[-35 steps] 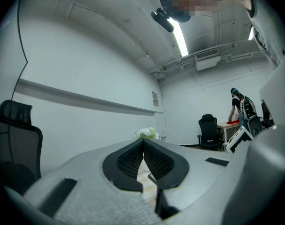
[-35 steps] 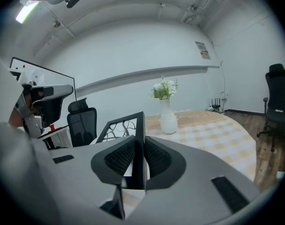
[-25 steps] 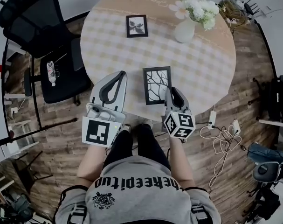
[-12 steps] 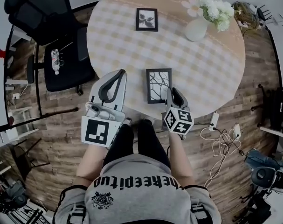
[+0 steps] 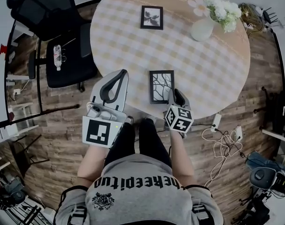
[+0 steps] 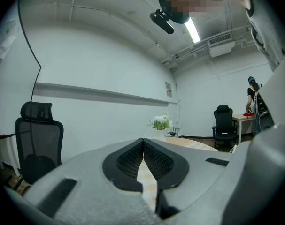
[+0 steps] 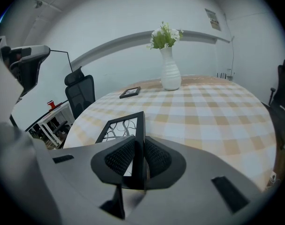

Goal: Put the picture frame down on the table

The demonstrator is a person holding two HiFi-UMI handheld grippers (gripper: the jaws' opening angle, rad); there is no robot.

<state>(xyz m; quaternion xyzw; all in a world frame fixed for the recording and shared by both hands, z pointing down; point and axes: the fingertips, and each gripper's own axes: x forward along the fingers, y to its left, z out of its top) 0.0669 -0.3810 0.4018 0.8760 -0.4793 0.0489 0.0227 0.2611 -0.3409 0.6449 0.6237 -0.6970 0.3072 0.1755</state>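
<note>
Picture frame [image 5: 161, 86] in right tool [image 5: 174, 95]

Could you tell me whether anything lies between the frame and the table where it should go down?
Nothing visible does. The right gripper grips the frame, and the table round it is bare; the other frame and vase stand far off.

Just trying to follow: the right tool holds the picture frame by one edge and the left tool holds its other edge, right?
Not quite. The right tool does hold the picture frame by one edge, but the left tool holds nothing: the left gripper view shows its jaws shut together, empty.
</note>
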